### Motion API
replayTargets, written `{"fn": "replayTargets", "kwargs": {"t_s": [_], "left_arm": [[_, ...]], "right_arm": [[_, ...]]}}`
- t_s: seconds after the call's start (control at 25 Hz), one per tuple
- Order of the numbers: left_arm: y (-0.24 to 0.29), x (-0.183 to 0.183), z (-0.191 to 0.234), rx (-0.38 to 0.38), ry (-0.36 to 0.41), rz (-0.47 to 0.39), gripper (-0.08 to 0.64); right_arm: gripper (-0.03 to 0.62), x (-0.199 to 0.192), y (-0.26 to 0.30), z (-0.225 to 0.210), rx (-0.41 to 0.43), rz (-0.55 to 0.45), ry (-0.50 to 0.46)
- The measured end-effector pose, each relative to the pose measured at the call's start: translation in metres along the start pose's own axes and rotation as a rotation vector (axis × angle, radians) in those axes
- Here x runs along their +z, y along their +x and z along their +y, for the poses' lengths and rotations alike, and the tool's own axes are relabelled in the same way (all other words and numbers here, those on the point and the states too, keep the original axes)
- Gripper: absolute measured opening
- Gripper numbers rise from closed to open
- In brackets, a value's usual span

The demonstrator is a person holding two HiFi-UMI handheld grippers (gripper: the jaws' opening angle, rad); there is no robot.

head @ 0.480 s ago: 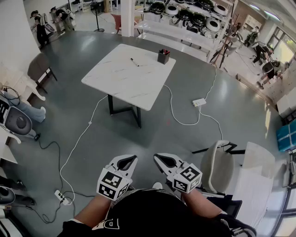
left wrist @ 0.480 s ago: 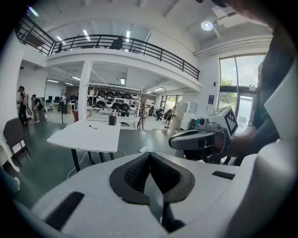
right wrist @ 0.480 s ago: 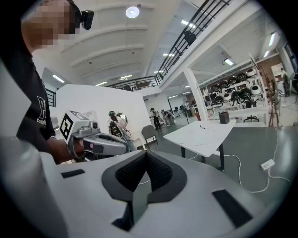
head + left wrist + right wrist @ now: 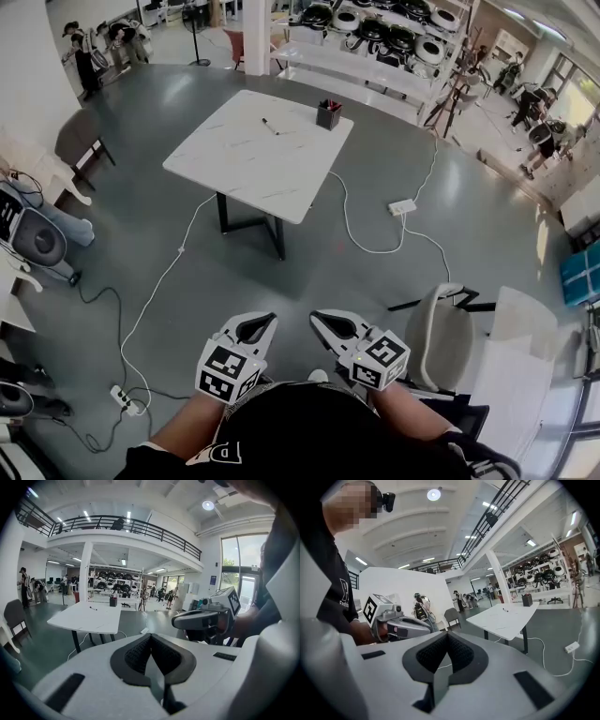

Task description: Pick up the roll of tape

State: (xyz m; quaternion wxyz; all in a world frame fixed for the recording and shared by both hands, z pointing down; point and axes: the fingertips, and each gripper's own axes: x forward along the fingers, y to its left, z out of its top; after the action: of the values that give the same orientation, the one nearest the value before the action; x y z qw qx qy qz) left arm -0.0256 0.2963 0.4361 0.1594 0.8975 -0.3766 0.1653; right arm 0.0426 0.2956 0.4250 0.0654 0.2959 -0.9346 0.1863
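The left gripper (image 4: pixel 151 638) has its jaws closed, the dark ribbed pads meeting with nothing between them. The right gripper (image 4: pixel 447 635) shows the same: pads together and empty. In the head view both are held close in front of the person's body, side by side and apart, tips pointing forward and a little inward, each marker cube turned up toward the camera. Each gripper view shows the other gripper off to one side at about the same height.

Just to the right of the right gripper stands a pale chair (image 4: pixel 441 337), and beside it a white side table (image 4: pixel 514 375). To the left, on the grey floor (image 4: pixel 216 281), lies a power strip (image 4: pixel 125 401) with a cable running away from it.

Further on, in the middle of the room, stands a white table (image 4: pixel 248 159) on dark legs. A pen (image 4: pixel 272 125) lies on its far half, its long axis slanting across the top. A black pen cup (image 4: pixel 328 114) stands upright near the far corner. A white cord (image 4: pixel 361 234) loops from under the table to a second power strip (image 4: pixel 403 206) on the floor to its right.

A brown chair (image 4: pixel 80 139) sits off to the left. Beyond the table are shelves (image 4: pixel 375 33) of round dark and white gear, and people (image 4: pixel 82 56) stand at the far left.

I cannot make out the roll of tape in any view, so I cannot tell its place or which way it points.
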Motion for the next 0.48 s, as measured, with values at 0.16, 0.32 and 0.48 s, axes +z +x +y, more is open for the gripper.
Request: {"fn": "replayTargets", "kwargs": {"t_s": [0.16, 0.32, 0.48], "left_arm": [[0.004, -0.001, 0.001, -0.007, -0.105, -0.009, 0.017], [0.008, 0.003, -0.002, 0.029, -0.089, -0.012, 0.017], [0.018, 0.010, -0.016, 0.034, -0.060, -0.017, 0.017]], "right_arm": [[0.005, 0.001, -0.004, -0.001, 0.001, 0.000, -0.008], [0.005, 0.001, -0.014, -0.009, -0.009, -0.006, -0.012], [0.005, 0.004, -0.026, -0.019, 0.000, -0.014, -0.007]]}}
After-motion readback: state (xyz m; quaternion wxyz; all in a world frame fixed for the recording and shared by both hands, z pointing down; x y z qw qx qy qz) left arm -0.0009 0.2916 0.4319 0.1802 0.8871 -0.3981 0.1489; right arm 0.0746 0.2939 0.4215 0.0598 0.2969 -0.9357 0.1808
